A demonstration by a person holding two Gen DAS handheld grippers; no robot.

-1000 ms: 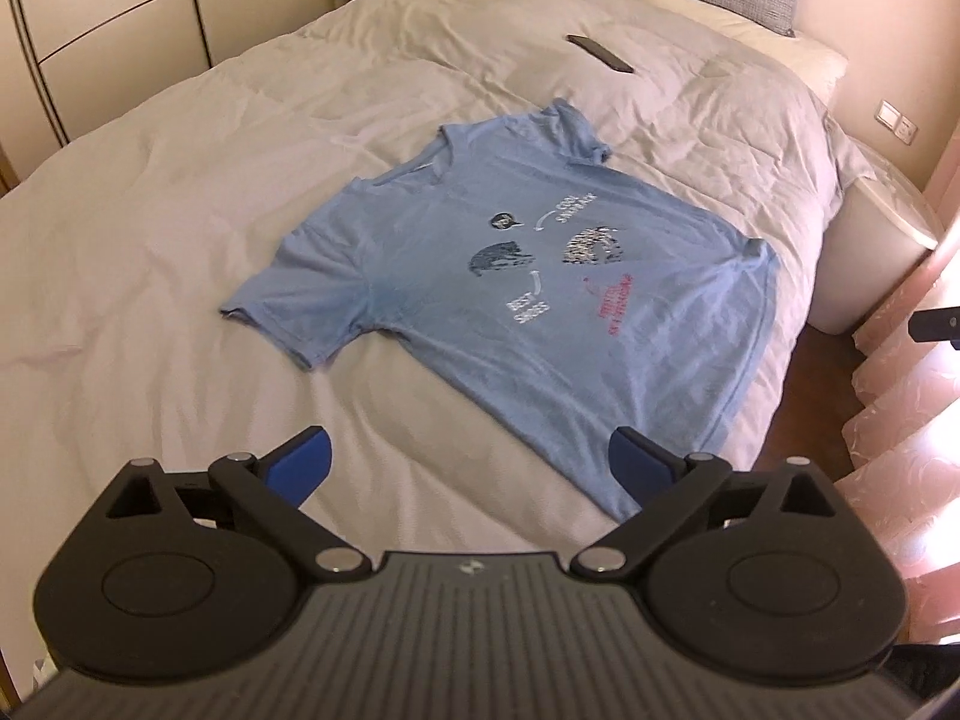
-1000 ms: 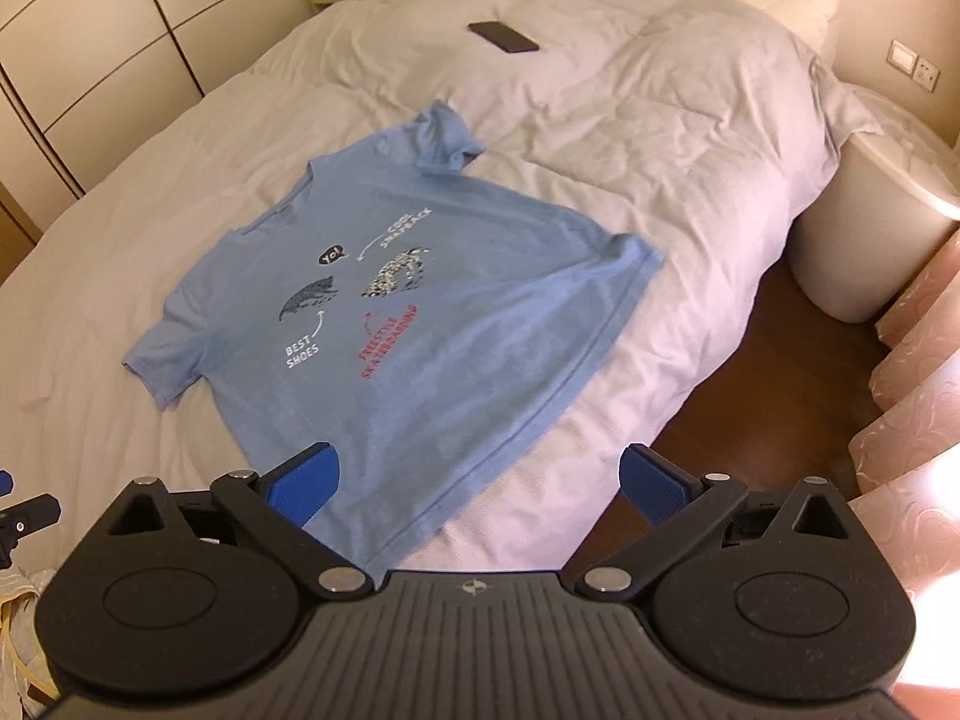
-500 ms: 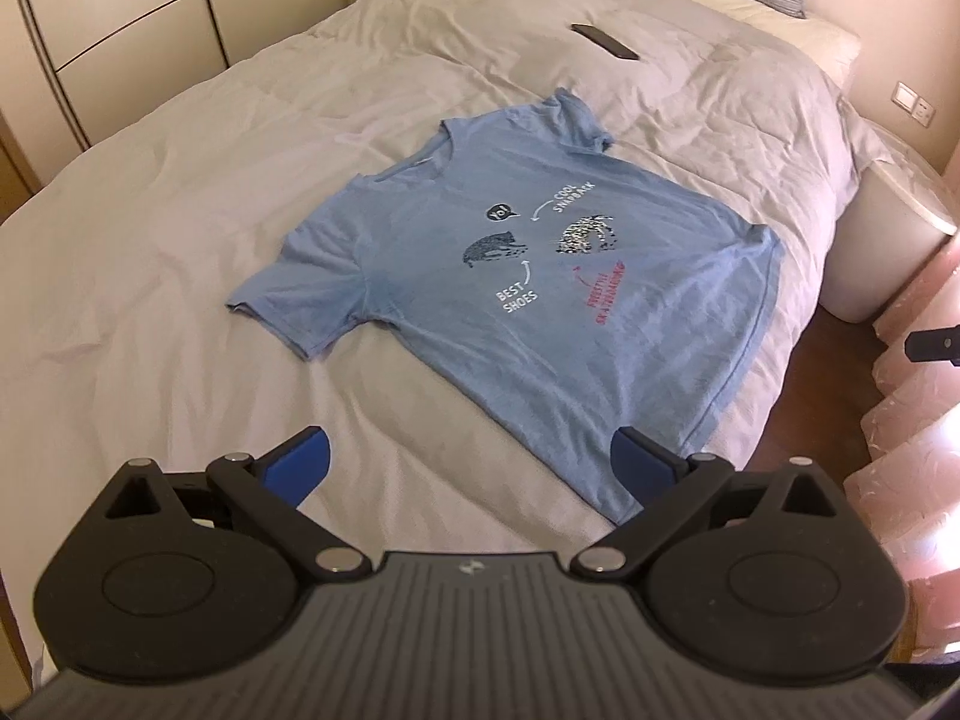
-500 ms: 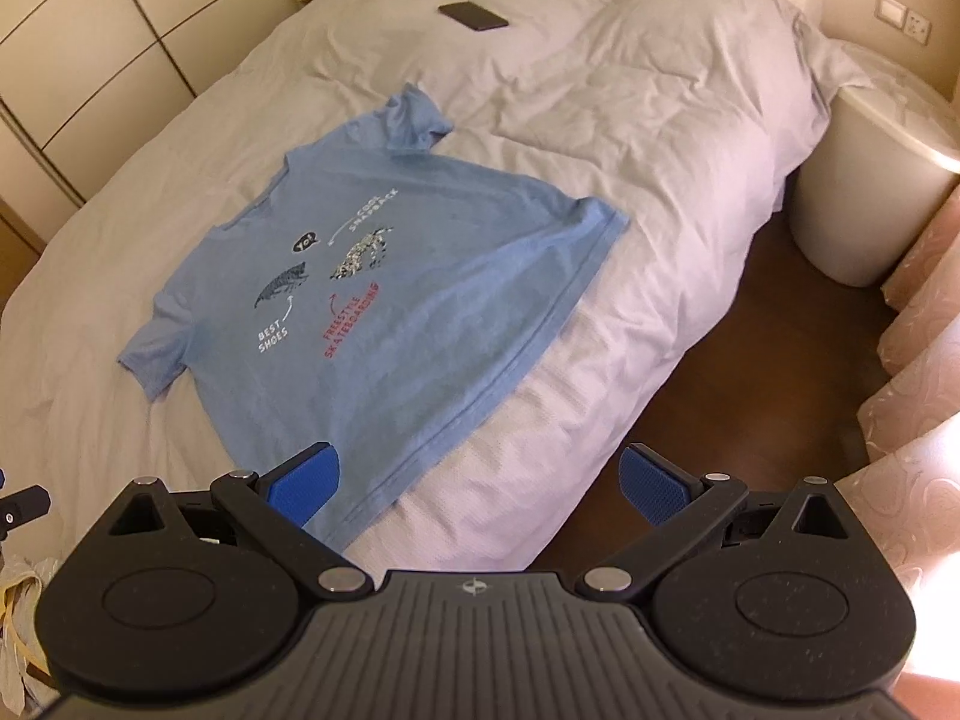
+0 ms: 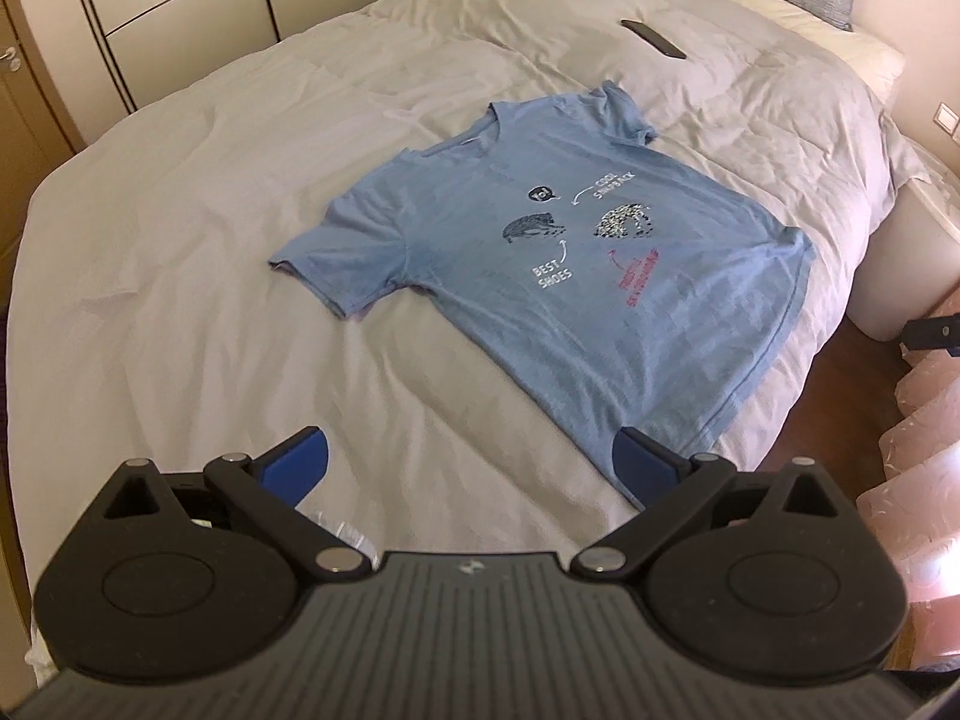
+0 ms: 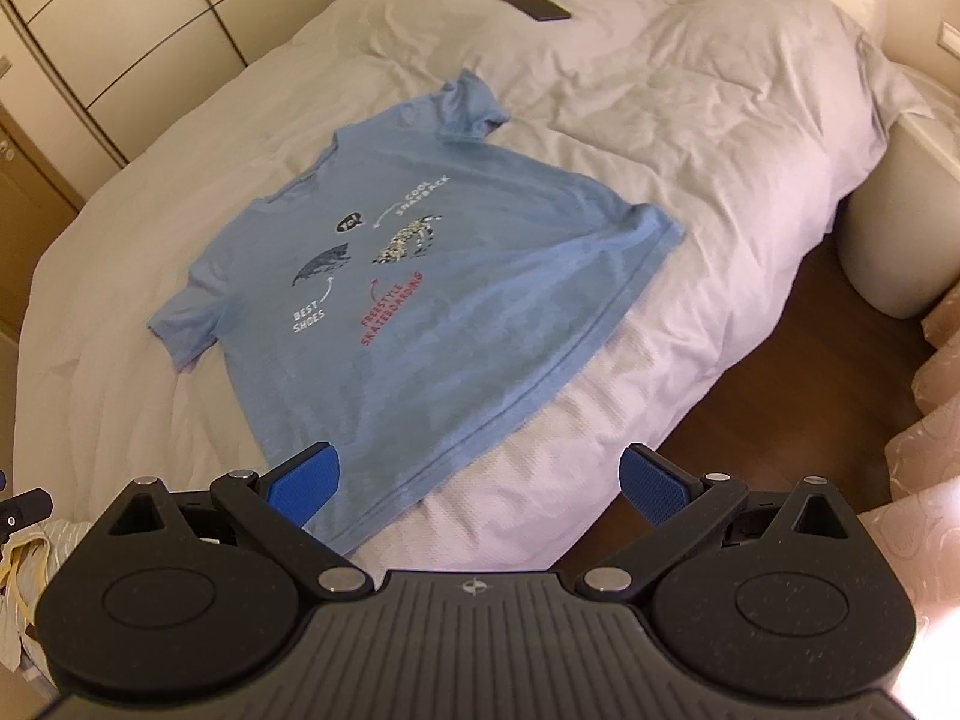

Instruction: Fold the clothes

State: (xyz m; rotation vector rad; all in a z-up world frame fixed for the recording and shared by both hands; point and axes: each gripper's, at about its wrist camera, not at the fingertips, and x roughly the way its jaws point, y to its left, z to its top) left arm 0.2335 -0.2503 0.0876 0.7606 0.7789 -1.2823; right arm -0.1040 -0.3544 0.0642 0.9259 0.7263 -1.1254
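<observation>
Here we see a wide bed under a pale quilt, and on it a blue T-shirt spread flat, print up, its hem at the near right edge of the mattress. Our left gripper and right gripper hover above the near hem, jaws wide, holding nothing. A dark phone lies far up the bed.

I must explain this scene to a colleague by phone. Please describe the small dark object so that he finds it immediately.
Start from the big white bed. Beyond the blue T-shirt, towards the pillows, lies a phone. It is the only flat, dark, rigid thing on the pale bedding.
</observation>
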